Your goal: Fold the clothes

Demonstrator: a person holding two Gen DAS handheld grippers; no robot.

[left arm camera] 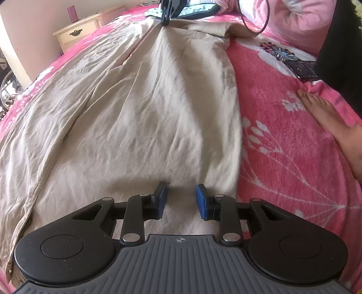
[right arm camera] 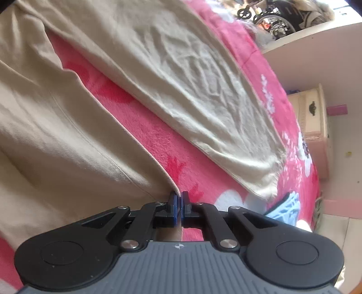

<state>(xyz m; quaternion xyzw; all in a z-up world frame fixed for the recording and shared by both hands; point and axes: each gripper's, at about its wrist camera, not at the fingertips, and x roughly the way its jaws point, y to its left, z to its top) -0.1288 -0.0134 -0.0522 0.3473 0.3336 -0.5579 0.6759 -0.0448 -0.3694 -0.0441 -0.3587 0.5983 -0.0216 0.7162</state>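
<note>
**Right wrist view: hem pinched, leg-over-leg fold in hand**

Right wrist view shows the right tool point(right arm camera: 179, 203) with its blue pads pressed together on the hem corner of one leg of the beige trousers point(right arm camera: 67, 135). Cloth runs straight up out of the pinch, so the grip looks real, though only a thin edge is caught. The other leg lies apart from it, flat on the pink blanket point(right arm camera: 144, 126), with a strip of blanket showing between the two.

Left wrist view: the left tool point(left arm camera: 181, 199) sits low over the trousers point(left arm camera: 147, 113) near the waist end, jaws narrowly parted. Cloth lies under the gap, but I cannot tell whether the pads press it or only hover; no fold of fabric rises between them. At the far end of the garment the right tool point(left arm camera: 166, 13) is visible at the hem. A bare foot point(left arm camera: 332, 126) rests on the blanket to the right, and a bedside cabinet point(left arm camera: 79, 31) stands beyond the bed.

Judgement on step: trousers are spread lengthwise on the bed and the first fold is starting, one leg to be laid over the other.

Next move calls for:
- carrying the held hem across to meet the other leg's hem, edges matched;
- keeping the waist end steady with the left tool so the garment does not drag;
- a firm pinch, since a shallow grip on twill may slip.
</note>
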